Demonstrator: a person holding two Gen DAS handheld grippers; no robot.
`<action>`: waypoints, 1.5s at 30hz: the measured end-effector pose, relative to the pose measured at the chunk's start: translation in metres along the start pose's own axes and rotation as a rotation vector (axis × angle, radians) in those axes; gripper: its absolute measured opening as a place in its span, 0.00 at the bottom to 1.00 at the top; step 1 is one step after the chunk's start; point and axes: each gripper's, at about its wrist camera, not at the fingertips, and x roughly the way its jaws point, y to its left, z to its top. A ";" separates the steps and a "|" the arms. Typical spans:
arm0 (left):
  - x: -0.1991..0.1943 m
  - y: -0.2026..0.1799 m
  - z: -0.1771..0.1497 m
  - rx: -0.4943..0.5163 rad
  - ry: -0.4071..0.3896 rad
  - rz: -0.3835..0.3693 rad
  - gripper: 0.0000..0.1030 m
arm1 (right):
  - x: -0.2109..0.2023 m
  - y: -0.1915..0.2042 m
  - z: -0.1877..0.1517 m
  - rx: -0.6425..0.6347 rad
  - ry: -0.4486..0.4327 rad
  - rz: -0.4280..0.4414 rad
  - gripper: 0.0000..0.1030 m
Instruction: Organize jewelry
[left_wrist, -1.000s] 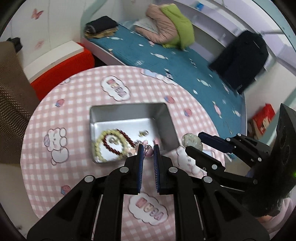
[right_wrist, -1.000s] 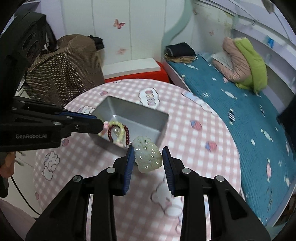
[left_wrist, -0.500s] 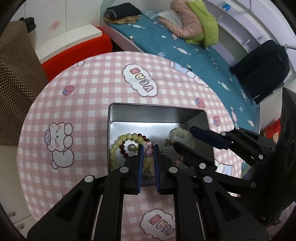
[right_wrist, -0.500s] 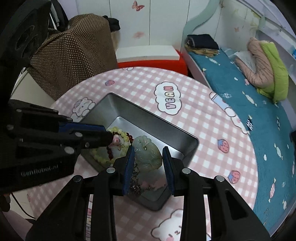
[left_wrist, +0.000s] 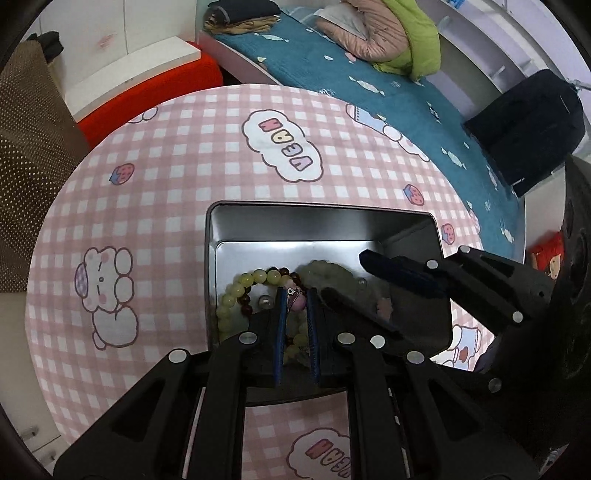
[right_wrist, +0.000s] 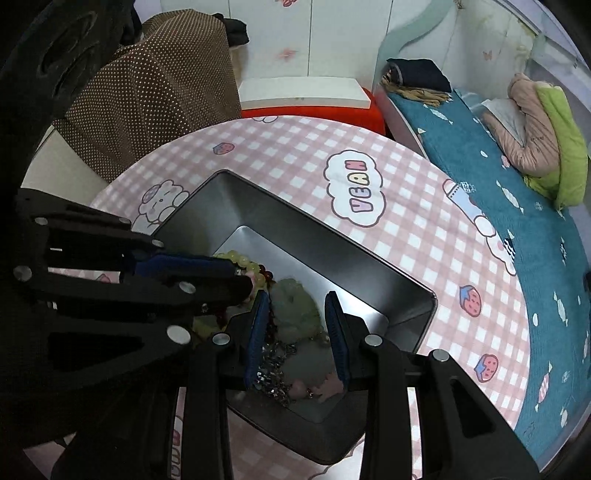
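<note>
A grey metal tin sits on the round pink checked table. It holds a yellow-green bead bracelet, a dark red bead bracelet, a silver chain and pink charms. My left gripper is shut on a small pink bead pendant just over the tin. My right gripper is open inside the tin. The pale green jade pendant is blurred between its pads, a gap on its right side.
A bed with a teal cover and folded clothes runs behind the table. A red and white bench and a brown dotted chair stand at the table's far edge. A dark jacket hangs right.
Both grippers moved forward and down over the tin. My right gripper opened wider and the jade pendant left its grip. The left still holds the pink pendant.
</note>
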 end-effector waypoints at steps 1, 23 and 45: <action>0.000 0.000 -0.001 0.001 0.004 -0.002 0.11 | -0.001 0.000 0.000 0.000 -0.001 -0.001 0.30; -0.075 -0.028 -0.032 0.119 -0.133 0.015 0.61 | -0.089 0.017 -0.026 0.147 -0.134 -0.162 0.45; -0.210 -0.069 -0.128 0.149 -0.453 0.183 0.72 | -0.220 0.083 -0.086 0.177 -0.409 -0.252 0.52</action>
